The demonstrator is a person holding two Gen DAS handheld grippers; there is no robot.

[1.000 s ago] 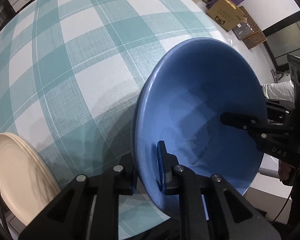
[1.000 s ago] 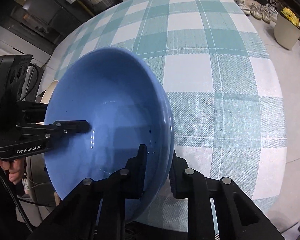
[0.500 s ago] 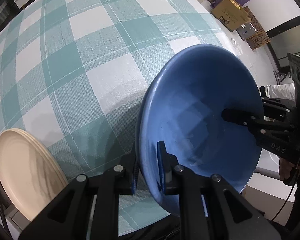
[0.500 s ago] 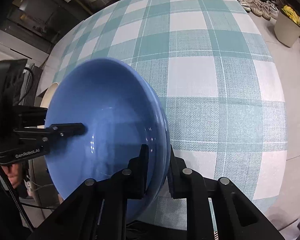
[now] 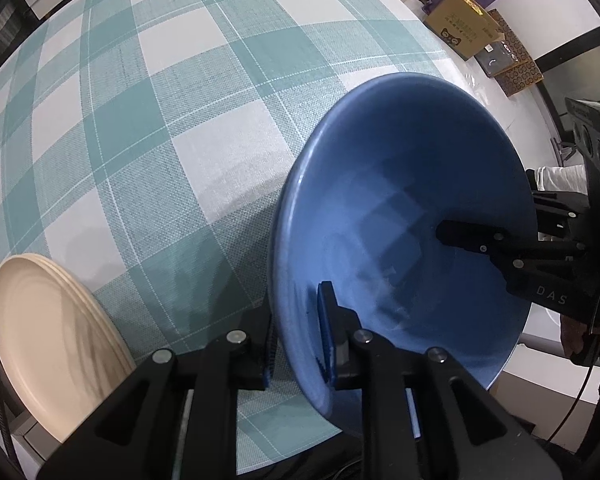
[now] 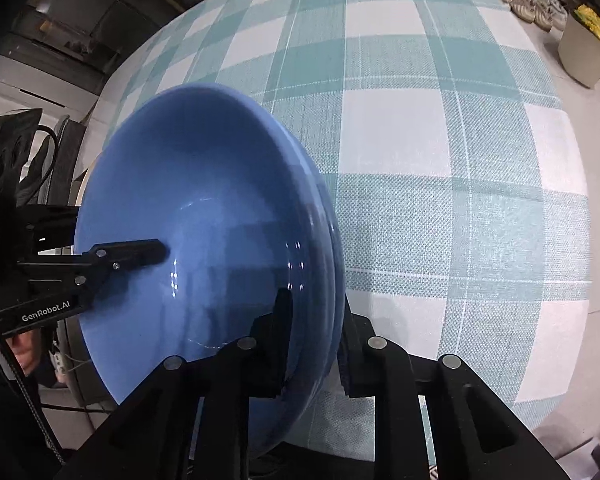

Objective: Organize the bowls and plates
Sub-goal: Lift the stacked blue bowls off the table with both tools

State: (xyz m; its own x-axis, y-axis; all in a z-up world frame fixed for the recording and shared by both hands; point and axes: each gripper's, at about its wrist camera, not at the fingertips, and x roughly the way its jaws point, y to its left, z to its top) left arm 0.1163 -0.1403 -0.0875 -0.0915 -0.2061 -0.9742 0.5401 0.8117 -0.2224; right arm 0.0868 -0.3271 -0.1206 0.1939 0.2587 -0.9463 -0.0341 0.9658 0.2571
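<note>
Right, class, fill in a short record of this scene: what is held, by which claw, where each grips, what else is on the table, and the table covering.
held item: blue bowl
left claw: shut on the bowl's rim, one finger inside, one outside
right claw: shut on the opposite rim, same way
bowl pose: tilted, above the table
also on table: cream plate, at the near left edge
table covering: teal and white checked cloth

Left gripper (image 5: 296,344) points steeply down, jaws just eased slightly, pinching the bowl (image 5: 400,216) rim. Right gripper (image 6: 316,340) likewise down, clamped on the opposite rim.
</note>
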